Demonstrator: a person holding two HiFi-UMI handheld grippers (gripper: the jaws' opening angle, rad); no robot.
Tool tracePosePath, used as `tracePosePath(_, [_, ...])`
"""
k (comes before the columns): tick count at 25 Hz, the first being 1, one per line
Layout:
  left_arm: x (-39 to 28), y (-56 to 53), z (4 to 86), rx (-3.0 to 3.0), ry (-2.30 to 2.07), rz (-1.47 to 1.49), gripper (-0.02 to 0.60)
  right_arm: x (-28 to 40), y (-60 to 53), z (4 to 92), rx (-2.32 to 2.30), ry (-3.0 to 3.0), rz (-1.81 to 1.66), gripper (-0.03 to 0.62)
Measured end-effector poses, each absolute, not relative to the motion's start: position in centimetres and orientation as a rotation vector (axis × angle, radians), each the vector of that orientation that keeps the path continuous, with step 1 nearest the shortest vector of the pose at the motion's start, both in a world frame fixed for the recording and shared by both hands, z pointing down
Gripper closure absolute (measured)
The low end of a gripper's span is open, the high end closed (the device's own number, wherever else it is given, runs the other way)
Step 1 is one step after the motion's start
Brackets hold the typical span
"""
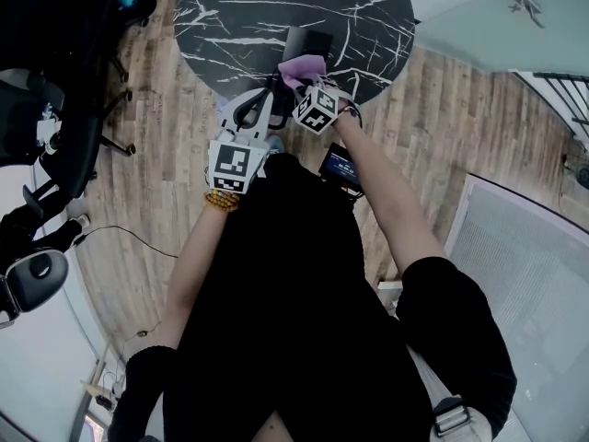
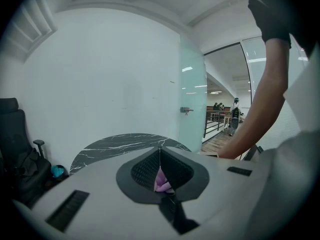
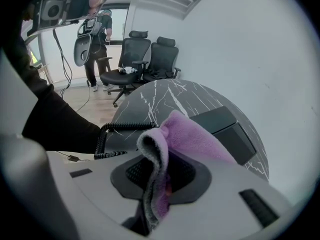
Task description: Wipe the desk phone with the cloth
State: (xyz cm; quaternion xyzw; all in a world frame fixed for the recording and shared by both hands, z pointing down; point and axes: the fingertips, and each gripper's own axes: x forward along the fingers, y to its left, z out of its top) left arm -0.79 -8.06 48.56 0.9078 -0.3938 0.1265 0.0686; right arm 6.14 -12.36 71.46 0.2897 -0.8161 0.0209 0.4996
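The black desk phone sits on the round black marble table, near its front edge. A purple cloth hangs just in front of the phone. My right gripper is shut on the cloth, which drapes over its jaws above the phone and its coiled cord. Close to the left, my left gripper points at the table. Its jaws are shut, with a small piece of purple cloth pinched between them. The handset is not visible.
Black office chairs stand left of the table on the wood floor, and two more beyond it, near a standing person. A frosted glass door is to the right. A small lit screen hangs at my waist.
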Motion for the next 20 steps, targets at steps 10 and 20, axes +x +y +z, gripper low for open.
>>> tracePosePath(10, [-0.2,-7.8,48.6,2.741,-1.169,0.38,0.563,5.6,-11.0,72.0,0.664,-1.975,0.07,0.522])
tracePosePath(20, [-0.4,-8.2,48.7,2.727,-1.193,0.376,0.563,5.6,-10.7,72.1,0.653,-1.988,0.075,0.522])
